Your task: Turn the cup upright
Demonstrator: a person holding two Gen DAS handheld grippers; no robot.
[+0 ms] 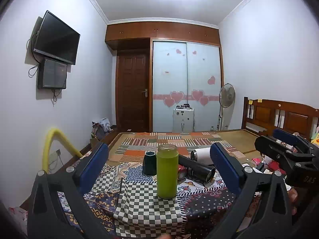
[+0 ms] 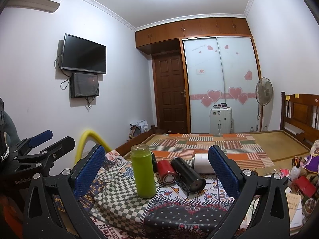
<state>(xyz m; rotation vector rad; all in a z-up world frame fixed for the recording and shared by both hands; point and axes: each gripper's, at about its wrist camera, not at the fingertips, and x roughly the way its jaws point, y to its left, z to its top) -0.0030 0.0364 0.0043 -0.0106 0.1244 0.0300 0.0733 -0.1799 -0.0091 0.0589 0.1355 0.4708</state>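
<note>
A: Where is the green cup at this moment?

B: It stands upright on the patchwork cloth that covers the bed, with its open clear rim on top. In the left wrist view it is in the middle, between the two blue pads. In the right wrist view it is a little to the left of centre.

A: Is some gripper holding it?

B: No. The left gripper has its jaws wide apart, and the cup is in front of them, not touched. The right gripper is also spread wide and holds nothing. In the left wrist view it shows at the right edge, well apart from the cup.

A: What lies near the cup?

B: Just behind it, on its left, stands a dark green cup, also upright. To the right a black cylinder lies on its side, with its end toward the camera. A red can lies just beside it, between the black cylinder and the green cup. Behind them a white cylinder also lies on its side.

A: And the room?

B: On the left wall hangs a television. At the far end there are a wooden door, a wardrobe with pink hearts, and a standing fan.
</note>
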